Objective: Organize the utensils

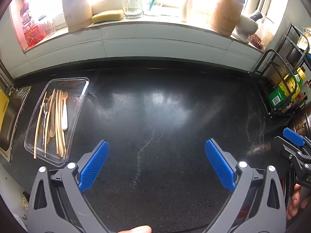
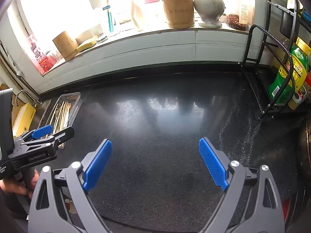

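Observation:
A clear plastic tray [image 1: 81, 95] lies on the black counter at the left. It holds several wooden chopsticks [image 1: 58, 120], a metal spoon [image 1: 46, 106], wooden spoons and a white-handled utensil [image 1: 64, 116]. The tray also shows in the right wrist view [image 2: 74, 99]. My left gripper [image 1: 157, 145] is open and empty, to the right of the tray's near end. My right gripper [image 2: 155, 145] is open and empty over bare counter. The left gripper's body [image 2: 38, 141] partly hides the tray's near end in the right wrist view.
A sink [image 1: 9, 116] lies left of the tray. A windowsill holds two bamboo holders [image 1: 76, 9] [image 1: 226, 15], a sponge [image 1: 107, 16], a glass [image 1: 133, 7], and a mortar [image 2: 209, 11]. A black wire rack [image 2: 272, 68] with bottles stands at the right.

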A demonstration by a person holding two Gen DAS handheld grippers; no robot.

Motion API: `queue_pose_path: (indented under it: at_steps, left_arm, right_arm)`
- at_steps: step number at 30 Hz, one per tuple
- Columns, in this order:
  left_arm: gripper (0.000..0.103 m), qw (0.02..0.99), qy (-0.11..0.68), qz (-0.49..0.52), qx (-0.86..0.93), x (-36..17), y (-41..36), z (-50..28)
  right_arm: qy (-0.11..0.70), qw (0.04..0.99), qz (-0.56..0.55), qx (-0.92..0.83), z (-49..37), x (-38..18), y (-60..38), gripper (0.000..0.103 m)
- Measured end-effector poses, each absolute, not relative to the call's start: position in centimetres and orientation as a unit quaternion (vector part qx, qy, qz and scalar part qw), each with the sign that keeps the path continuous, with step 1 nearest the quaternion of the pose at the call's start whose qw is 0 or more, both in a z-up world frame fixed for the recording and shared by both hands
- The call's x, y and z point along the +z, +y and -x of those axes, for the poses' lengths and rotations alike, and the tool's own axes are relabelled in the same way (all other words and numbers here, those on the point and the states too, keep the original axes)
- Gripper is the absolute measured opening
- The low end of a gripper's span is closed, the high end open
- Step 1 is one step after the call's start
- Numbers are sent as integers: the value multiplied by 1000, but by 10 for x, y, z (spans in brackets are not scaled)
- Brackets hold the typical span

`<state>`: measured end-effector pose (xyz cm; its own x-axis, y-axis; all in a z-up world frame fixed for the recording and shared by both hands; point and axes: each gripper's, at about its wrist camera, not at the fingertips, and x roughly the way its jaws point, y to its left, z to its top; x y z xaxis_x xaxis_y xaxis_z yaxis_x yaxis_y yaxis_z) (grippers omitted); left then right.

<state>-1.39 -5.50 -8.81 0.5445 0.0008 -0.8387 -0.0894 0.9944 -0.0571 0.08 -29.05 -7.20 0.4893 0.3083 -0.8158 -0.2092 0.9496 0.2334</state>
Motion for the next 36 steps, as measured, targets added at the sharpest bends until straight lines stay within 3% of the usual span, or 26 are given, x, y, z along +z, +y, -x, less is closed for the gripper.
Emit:
queue_pose_path:
  at_steps: [36]
  left_arm:
    - [97, 880, 472, 48, 22, -85, -49, 14]
  right_arm:
    - [481, 861, -44, 156, -1, -70, -284, 88]
